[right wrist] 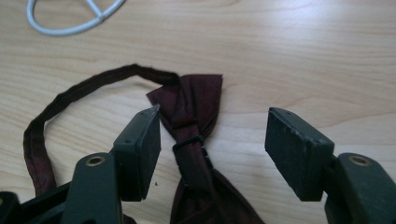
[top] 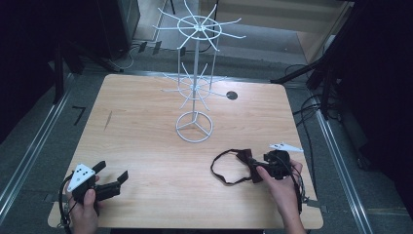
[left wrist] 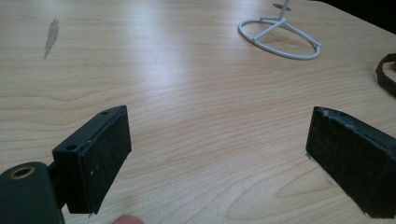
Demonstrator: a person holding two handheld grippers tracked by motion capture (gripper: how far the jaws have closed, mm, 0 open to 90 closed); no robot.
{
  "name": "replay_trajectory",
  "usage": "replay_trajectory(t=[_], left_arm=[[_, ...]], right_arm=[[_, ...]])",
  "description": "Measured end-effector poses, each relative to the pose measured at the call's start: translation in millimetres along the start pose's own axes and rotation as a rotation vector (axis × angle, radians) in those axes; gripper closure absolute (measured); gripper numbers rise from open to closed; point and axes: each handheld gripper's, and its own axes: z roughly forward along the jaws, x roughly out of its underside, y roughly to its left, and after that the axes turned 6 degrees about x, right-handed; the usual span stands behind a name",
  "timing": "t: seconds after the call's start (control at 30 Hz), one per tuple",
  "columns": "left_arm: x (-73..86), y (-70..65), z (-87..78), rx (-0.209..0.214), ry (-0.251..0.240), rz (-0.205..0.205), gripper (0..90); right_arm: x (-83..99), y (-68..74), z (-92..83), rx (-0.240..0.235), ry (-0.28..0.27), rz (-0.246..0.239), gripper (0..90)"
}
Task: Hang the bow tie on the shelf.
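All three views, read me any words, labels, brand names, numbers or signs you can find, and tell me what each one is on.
No readable text in any view.
Table, white wire rack, bow tie: no markings.
Grey plate on the left hand-held gripper: only dark dots, no characters.

The left tongs (top: 114, 173) are black, topped by a grey three-cornered plate (top: 81, 175) marked with small dark dots, and a black cable (top: 63, 204) loops from their rear. Each jaw is a flat black block faced with a dark, speckled pad (left wrist: 105, 161), fixed by small screws and a brass-ringed hole. The right tongs (right wrist: 212, 151) match them, with brass rings on both arms and a pale plate (top: 285, 146) above. Both forearms are bare, with no sleeves.
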Motion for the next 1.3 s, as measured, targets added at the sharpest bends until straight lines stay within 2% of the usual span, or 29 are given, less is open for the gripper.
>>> replay_trajectory(t=[0.13,0.27,0.4,0.47,0.5,0.53,0.57,0.7,0.97,1.0,1.1,1.13,1.17,1.3], left_arm=[[-0.1,0.6,0.2,0.004,-0.001,-0.008,7.1],[0.0,2.0,-0.5,-0.001,-0.005,-0.020,7.0],[-0.1,2.1,-0.3,-0.003,-0.003,-0.021,7.0],[-0.2,2.0,-0.2,-0.004,0.000,-0.018,7.0],[-0.2,2.0,-0.2,-0.004,0.000,-0.018,7.0],[-0.2,1.9,-0.3,-0.005,-0.001,-0.019,7.0],[0.0,1.9,-0.4,-0.006,-0.005,-0.022,7.0],[0.0,2.2,-0.8,-0.004,-0.007,-0.023,7.0],[0.0,3.3,-0.8,0.001,-0.009,-0.030,7.0],[0.0,3.3,-0.8,0.001,-0.009,-0.030,7.0],[-0.1,3.5,-0.7,0.001,-0.005,-0.029,7.0],[-0.1,3.5,-0.7,0.001,-0.005,-0.029,7.0],[-0.1,3.5,-0.7,0.001,-0.006,-0.029,7.0],[0.0,3.6,-1.0,0.003,-0.006,-0.028,7.0]], right_arm=[[6.1,7.1,11.1,0.013,0.019,-0.009,39.5],[11.4,10.0,18.9,0.034,0.026,-0.005,46.7],[15.2,12.4,21.5,0.067,0.014,-0.019,53.3],[18.4,13.1,23.1,0.076,-0.007,-0.040,60.2],[19.0,12.9,23.1,0.076,-0.011,-0.036,64.0],[19.0,12.9,23.1,0.076,-0.011,-0.036,64.0],[20.0,12.2,22.9,0.072,-0.020,-0.026,71.1],[20.5,12.0,21.8,0.061,-0.027,-0.032,72.9],[14.2,17.3,8.8,0.051,-0.134,-0.031,73.1],[14.2,17.3,8.8,0.051,-0.134,-0.031,73.1],[7.6,25.5,-1.2,0.020,-0.202,-0.060,73.1],[7.6,25.5,-1.2,0.020,-0.202,-0.060,73.1],[3.8,30.4,-6.4,0.008,-0.238,-0.068,73.1],[-2.6,38.6,-13.6,-0.015,-0.287,-0.080,73.1]])
